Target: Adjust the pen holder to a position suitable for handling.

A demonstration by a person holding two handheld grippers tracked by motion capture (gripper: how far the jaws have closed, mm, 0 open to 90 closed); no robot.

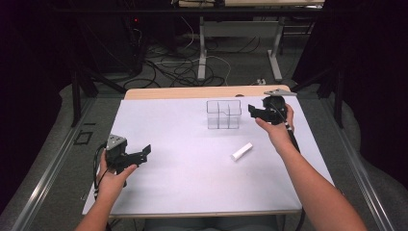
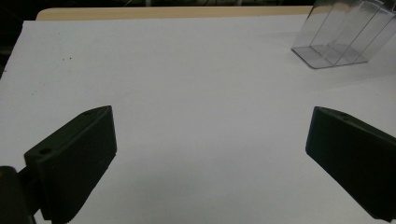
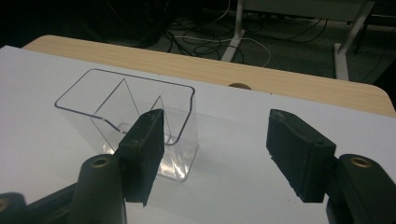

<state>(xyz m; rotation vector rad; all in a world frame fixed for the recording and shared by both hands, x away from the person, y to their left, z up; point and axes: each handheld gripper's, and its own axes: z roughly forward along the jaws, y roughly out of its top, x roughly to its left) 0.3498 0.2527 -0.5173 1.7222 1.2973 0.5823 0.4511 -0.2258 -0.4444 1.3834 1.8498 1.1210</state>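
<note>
A clear plastic organiser with upright dividers stands at the back middle of the white table cover. It looks empty. A white stick-like block lies flat in front of it, to the right. My right gripper hovers just right of the organiser, raised off the table. In the right gripper view the organiser sits behind the left jaw, and the right gripper has its jaws apart with nothing between them. My left gripper rests at the near left, open and empty. Its own view shows the left gripper wide over bare white sheet, the organiser far right.
A strip of bare wood with a round hole runs along the table's far edge. Beyond it, cables and white desk legs stand on the floor. Metal rails flank both sides of the table.
</note>
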